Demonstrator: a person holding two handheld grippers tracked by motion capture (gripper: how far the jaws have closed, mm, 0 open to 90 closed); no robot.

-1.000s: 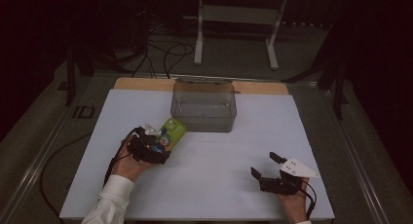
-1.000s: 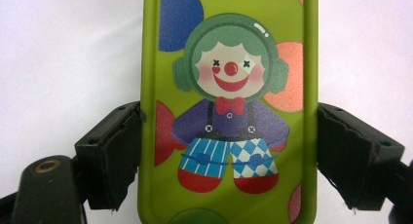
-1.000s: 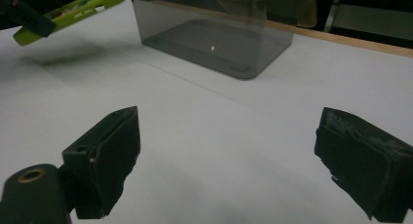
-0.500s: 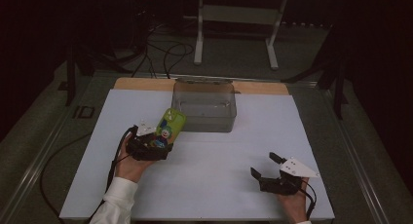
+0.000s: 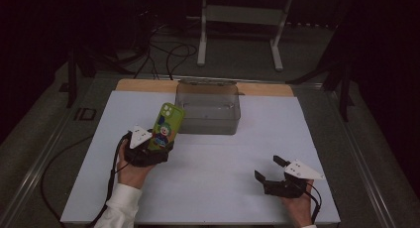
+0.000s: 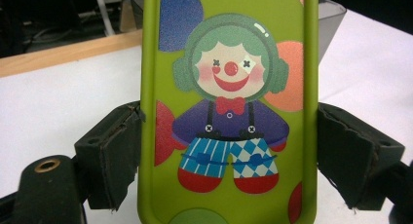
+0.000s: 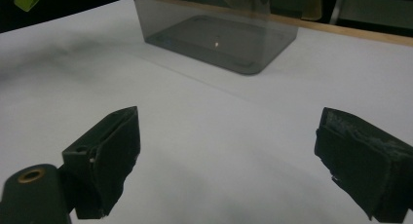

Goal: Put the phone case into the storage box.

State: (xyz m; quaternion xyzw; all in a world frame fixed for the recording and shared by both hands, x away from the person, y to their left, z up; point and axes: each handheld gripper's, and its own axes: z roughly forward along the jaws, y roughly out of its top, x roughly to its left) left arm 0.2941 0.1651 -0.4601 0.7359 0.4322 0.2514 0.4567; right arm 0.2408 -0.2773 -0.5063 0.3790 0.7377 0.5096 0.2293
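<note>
A green phone case (image 5: 167, 125) with a cartoon clown printed on it stands tilted upright above the white table (image 5: 213, 183), just left of the box's front corner. My left gripper (image 5: 161, 141) is shut on its lower half. In the left gripper view both black pads (image 6: 117, 151) press the long edges of the phone case (image 6: 229, 112), with my left gripper (image 6: 229, 156) pointing toward the table's far side. My right gripper (image 5: 267, 167) rests low near the front right of the table, open, with nothing between its jaws. In its own view my right gripper (image 7: 229, 151) faces the box.
A smoky clear plastic box (image 5: 208, 111) stands empty at the back middle of the table, also the box (image 7: 219, 34) ahead of the right gripper. A wooden strip (image 5: 267, 89) edges the far side. A white stand (image 5: 237, 20) and cables (image 5: 168, 52) lie on the floor beyond.
The left hand has raised the phone case from lying low by the gripper to standing up, and has carried it a little right, toward the box. The right gripper has stayed put.
</note>
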